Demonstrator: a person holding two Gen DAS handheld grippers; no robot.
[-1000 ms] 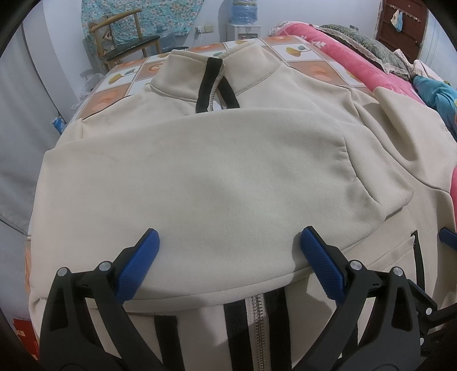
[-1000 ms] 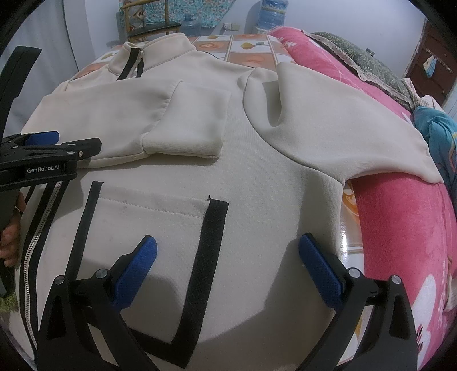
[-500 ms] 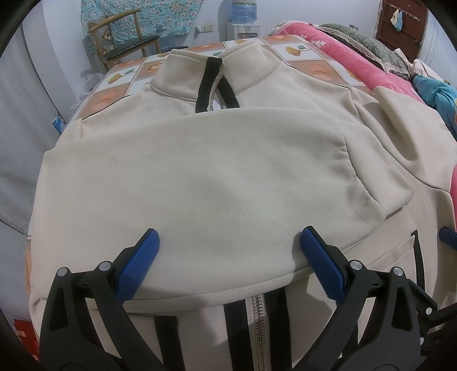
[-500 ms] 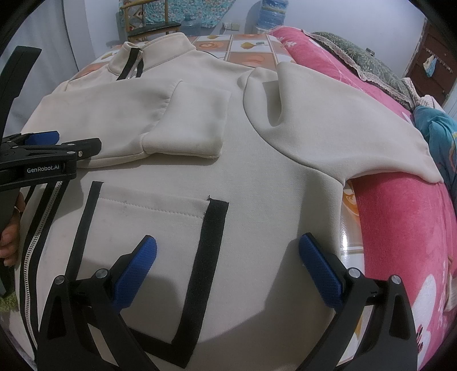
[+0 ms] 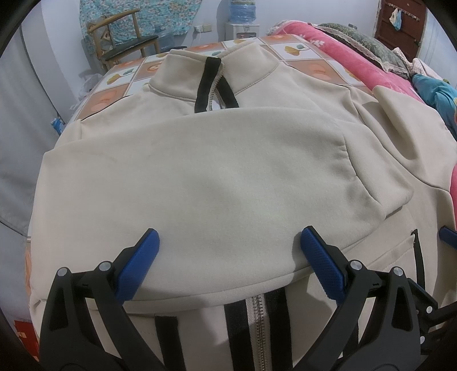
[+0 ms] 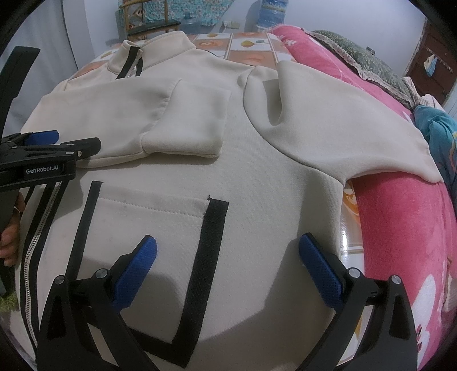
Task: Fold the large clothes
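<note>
Folded sleeve (image 5: 200,177) between parted jaws

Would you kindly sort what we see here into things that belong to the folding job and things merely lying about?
Belongs to the job:
cream jacket
folded sleeve
unfolded sleeve
left tool, open
right tool, open

Just lying about:
pink blanket
wooden chair
water bottle
teal cloth
patterned table cover

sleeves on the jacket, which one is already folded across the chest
The left-side sleeve, its cuff lying on the chest; the right-side sleeve still stretches out onto the pink blanket.
</note>
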